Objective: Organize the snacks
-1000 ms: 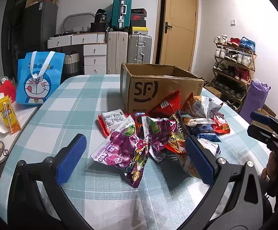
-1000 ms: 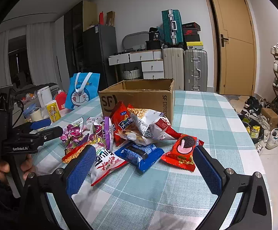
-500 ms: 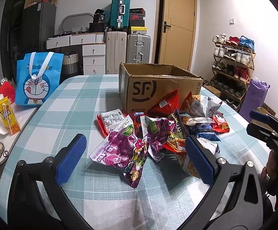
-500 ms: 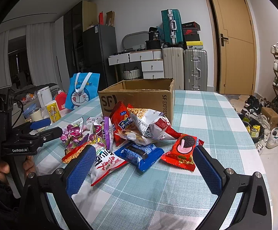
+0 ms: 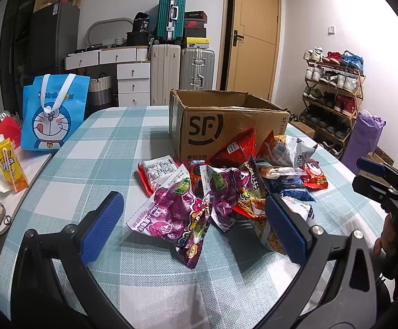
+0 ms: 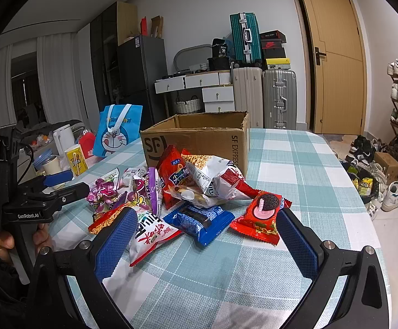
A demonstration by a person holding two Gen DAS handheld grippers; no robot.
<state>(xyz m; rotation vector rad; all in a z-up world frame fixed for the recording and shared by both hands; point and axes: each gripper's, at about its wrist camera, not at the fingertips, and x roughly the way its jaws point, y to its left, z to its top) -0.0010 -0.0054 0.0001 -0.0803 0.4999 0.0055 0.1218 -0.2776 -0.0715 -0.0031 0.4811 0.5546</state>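
A pile of snack packets lies on the checked tablecloth in front of an open cardboard SF box [image 5: 226, 126], also in the right wrist view [image 6: 199, 137]. Nearest my left gripper [image 5: 196, 224] is a purple grape candy bag [image 5: 171, 213]; the gripper is open and empty just short of it. My right gripper [image 6: 207, 244] is open and empty, just short of a blue biscuit packet [image 6: 199, 219] and a red Oreo packet [image 6: 262, 211]. A red chip bag [image 6: 174, 175] and a white bag [image 6: 212, 175] lean against the box.
A blue Doraemon bag [image 5: 52, 115] stands at the table's left edge beside a yellow drink carton [image 5: 9, 167]. The table [image 6: 295, 170] drops off on the right toward a shoe rack [image 5: 333, 93]. Suitcases and drawers stand behind.
Both grippers stay open and nearly still. The left view has drifted very slightly, the pile staying at the same spot.
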